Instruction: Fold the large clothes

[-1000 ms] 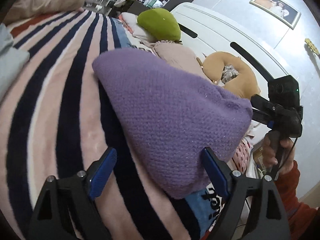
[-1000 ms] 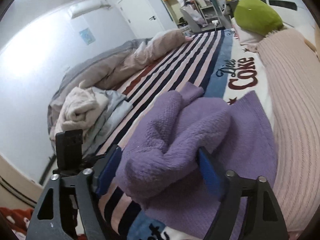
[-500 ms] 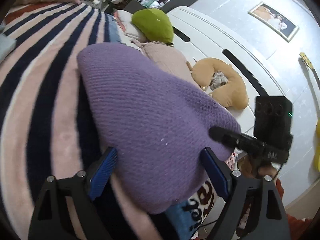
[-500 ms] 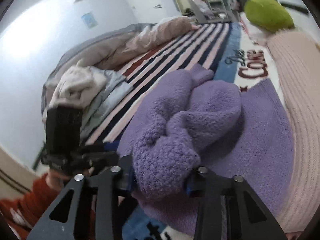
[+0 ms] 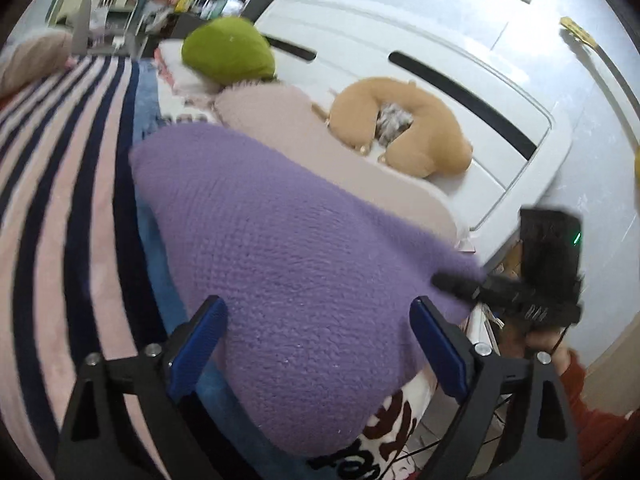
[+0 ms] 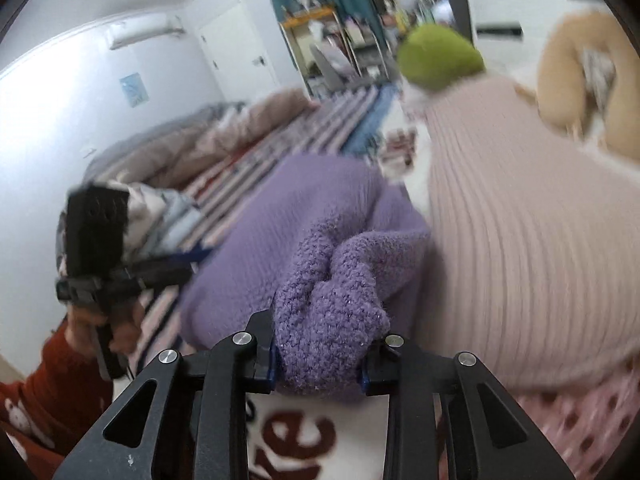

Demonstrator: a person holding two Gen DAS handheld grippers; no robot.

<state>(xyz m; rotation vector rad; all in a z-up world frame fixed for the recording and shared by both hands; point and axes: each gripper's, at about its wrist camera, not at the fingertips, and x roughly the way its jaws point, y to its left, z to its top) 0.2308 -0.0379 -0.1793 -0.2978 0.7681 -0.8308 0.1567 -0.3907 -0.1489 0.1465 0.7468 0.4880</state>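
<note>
A purple knitted sweater lies bunched on the striped bed blanket. My left gripper is open, its blue pads either side of the sweater's near edge, and holds nothing. My right gripper is shut on a bunched fold of the purple sweater at its near end. The right gripper also shows in the left wrist view at the sweater's right edge. The left gripper shows in the right wrist view at the sweater's left side.
A pink ribbed garment lies right beside the sweater. A green cushion and a tan neck pillow sit by the white headboard. A heap of grey and cream clothes lies at the left.
My right gripper has closed on a bunch of the sweater and pulled it toward the bed's near edge. My left gripper stays open and has swung toward the headboard.
</note>
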